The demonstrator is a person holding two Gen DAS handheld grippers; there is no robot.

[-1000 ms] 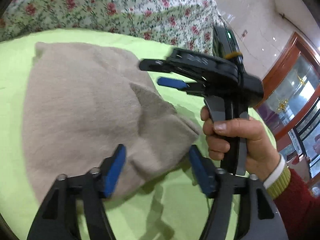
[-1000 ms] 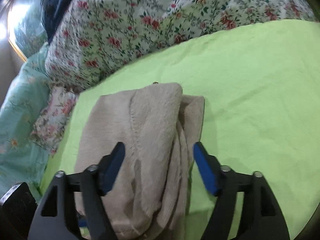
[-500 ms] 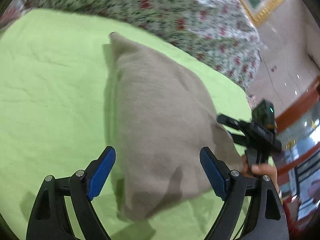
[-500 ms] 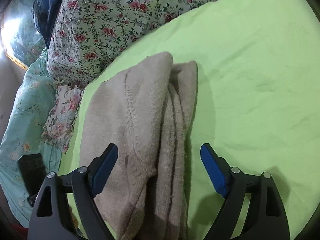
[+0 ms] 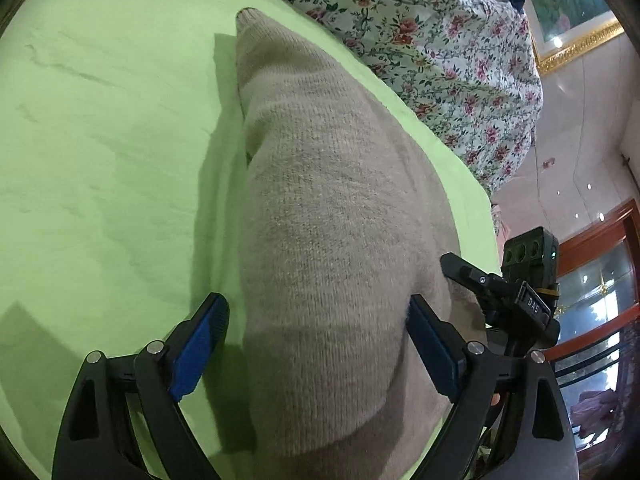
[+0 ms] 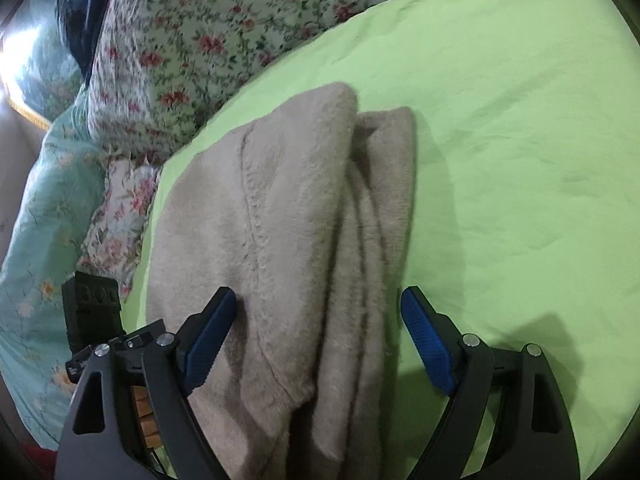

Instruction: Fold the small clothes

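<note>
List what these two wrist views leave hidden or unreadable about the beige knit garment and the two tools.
- Left wrist view: the beige knit garment runs off the bottom edge, so its near end is cut off.
- Left wrist view: the right tool is partly behind the left tool, its fingers unseen.
- Right wrist view: the garment's inner layers are hidden by its own folds.
- Right wrist view: the floral quilt is motion-blurred.

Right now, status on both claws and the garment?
Left claw open, right claw open, both straddling, not gripping. Folded beige knit garment flat on lime-green sheet. Nothing in the way.
</note>
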